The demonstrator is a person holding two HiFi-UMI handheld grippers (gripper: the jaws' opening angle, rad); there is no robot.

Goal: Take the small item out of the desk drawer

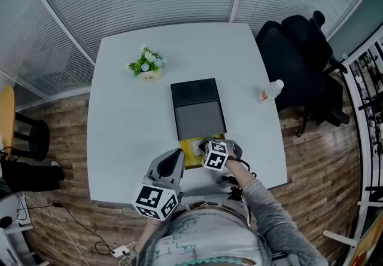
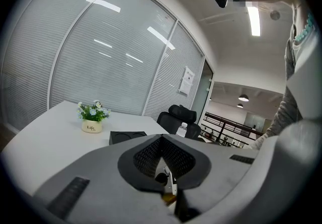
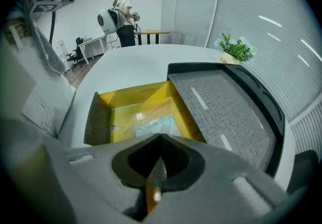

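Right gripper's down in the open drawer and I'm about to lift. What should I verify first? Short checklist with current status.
1. The drawer stands pulled out of the black box: ok.
2. The right gripper is closed on a thin clear sliver, apparently an edge of the packet: ok.
3. Grip will carry the whole packet: cannot tell.
4. The left gripper, jaws together, sits beside the drawer; touching it or not: cannot tell.
5. The flower pot and water bottle stand well away from the lift path: ok.
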